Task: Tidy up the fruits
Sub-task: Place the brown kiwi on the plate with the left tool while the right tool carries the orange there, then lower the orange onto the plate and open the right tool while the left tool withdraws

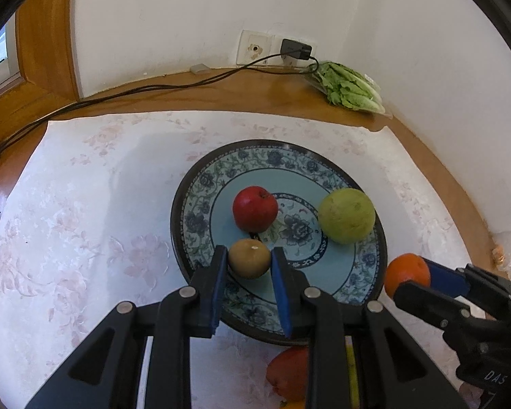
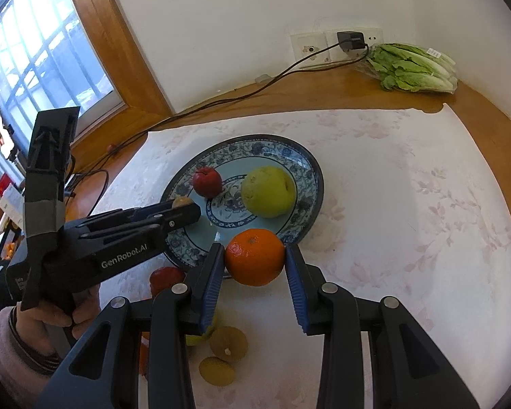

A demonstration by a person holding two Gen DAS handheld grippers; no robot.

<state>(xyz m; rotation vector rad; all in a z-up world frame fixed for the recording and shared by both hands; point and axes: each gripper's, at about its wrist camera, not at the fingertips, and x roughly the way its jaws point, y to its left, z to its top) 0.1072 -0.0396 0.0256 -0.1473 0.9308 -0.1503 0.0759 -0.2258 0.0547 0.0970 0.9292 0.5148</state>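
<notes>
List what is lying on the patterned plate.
On the plate lie a red apple and a green pear. A small brown fruit sits over it, gripped by the left claw. The claw covers the plate's near rim.

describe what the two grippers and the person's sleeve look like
Both are black plastic frames with silver pivot bolts and ribbed blue pads. The left gripper bears white "GenRobot.AI" lettering and grey tape on its upright mount. The right gripper matches. The sleeve is fuzzy pale pink.

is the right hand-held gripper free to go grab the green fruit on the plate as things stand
Probably not yet: the right hand-held gripper is shut on the orange. The green fruit sits uncovered on the plate just beyond.
</notes>
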